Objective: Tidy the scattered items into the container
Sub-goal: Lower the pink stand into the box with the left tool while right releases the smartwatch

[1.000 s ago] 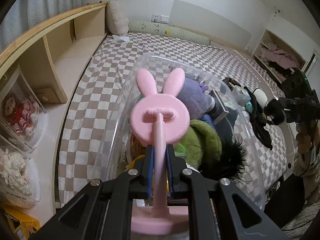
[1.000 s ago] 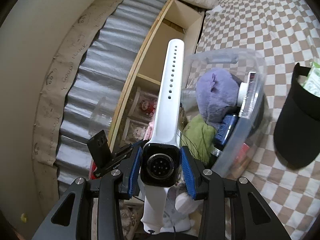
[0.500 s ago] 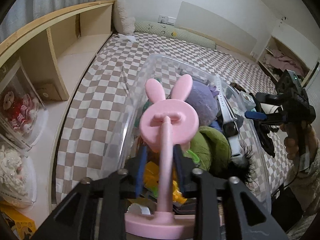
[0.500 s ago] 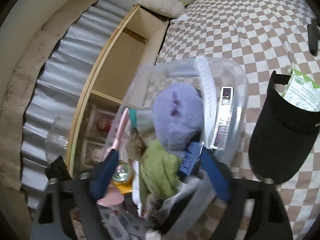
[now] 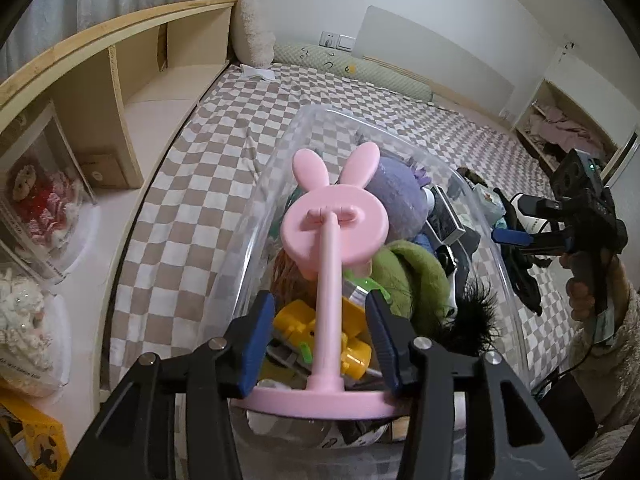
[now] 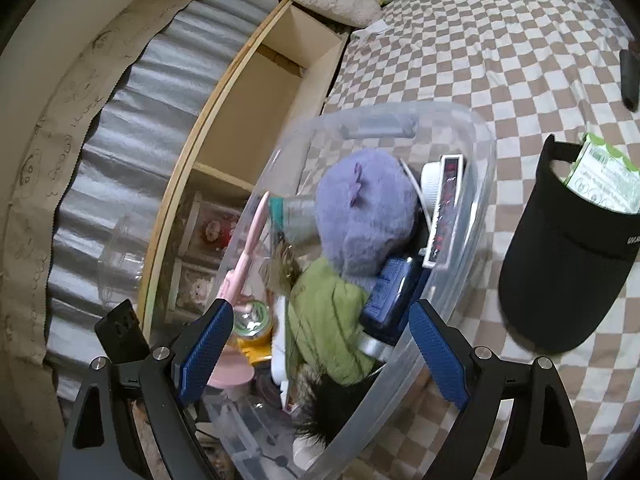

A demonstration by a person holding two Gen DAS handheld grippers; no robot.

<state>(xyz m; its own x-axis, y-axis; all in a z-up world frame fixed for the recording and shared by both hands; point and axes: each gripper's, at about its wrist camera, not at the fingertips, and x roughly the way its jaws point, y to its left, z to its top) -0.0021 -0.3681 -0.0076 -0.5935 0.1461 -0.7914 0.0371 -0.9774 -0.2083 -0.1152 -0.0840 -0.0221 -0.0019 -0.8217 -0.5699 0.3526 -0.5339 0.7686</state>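
Both grippers hang over the clear bin [image 6: 452, 120] on the checkered bed [image 6: 500, 40]. The left gripper [image 5: 322, 340] stands open, its pads clear of the pink bunny stand [image 5: 334, 236], which lies inside the bin on the heaped toys. The right gripper [image 6: 320, 354] is open too and empty. This looks like the release step: both hands have let go over the bin. Beside the bin a black visor [image 6: 560, 272] and a green packet [image 6: 600, 176] remain; next, one hand should reach there.
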